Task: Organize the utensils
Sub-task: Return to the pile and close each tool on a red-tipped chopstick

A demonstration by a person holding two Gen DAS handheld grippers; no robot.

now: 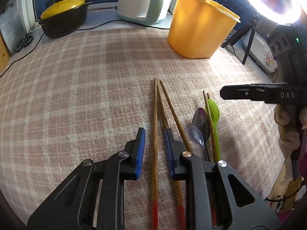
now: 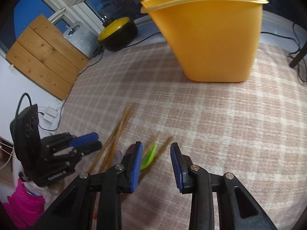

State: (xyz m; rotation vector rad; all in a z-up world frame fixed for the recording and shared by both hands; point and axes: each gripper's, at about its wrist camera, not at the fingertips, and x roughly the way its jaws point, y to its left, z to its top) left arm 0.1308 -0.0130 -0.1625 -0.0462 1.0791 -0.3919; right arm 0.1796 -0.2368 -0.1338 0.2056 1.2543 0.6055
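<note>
Two hand-held grippers are lowered over utensils scattered on a pink-and-cream checked cloth [image 1: 76, 88].

In the left wrist view, one red-tipped brown wooden chopstick [image 1: 154, 143] is seen between the blue pads of the left gripper [image 1: 154, 136], untouched, so that gripper is released. Right of it lie a clear plastic spoon [image 1: 194, 139] and a lime-green plastic spoon [image 1: 214, 122]. The right gripper [image 2: 157, 151] is likewise unclenched, its pads apparently straddling a blurred chopstick [image 2: 163, 149]. A tall yellow plastic holder [image 2: 211, 38] stands in the upper right of the frame.
</note>
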